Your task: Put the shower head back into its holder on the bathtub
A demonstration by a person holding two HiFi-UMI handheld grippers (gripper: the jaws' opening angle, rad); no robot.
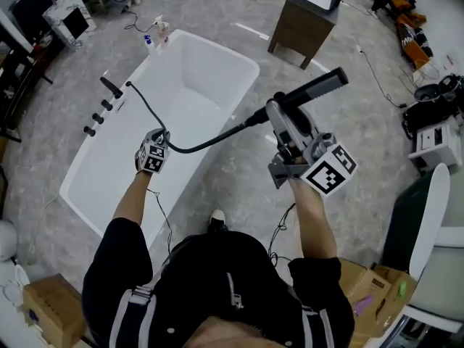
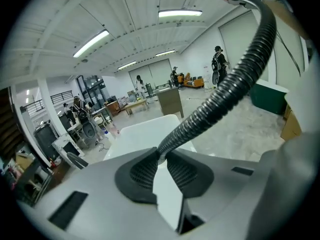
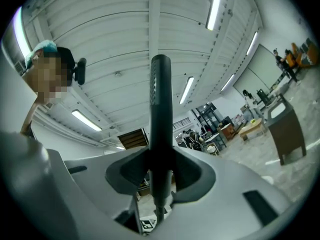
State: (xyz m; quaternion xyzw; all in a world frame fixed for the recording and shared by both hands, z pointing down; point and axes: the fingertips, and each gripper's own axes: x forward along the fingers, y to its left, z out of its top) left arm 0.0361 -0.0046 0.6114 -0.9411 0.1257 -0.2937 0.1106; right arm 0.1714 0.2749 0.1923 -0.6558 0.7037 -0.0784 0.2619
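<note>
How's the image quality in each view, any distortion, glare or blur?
Head view: evenly lit and sharp, the bathtub slightly bowed. Left gripper view: strong fisheye, dark corners, hose sharp, ceiling lights bright. Right gripper view: same fisheye, shower head dark against the bright ceiling.

The bathtub is plain white, and the taps on its rim are black. The shower head is matt black; its hose is black with fine ribbing. The left gripper and the right gripper are pale grey with dark, finely ridged pads, and the marker cube shows black-and-white squares. The floor is mottled grey. The cabinet is dark brown with a white top. The jacket is black with white stripes.
</note>
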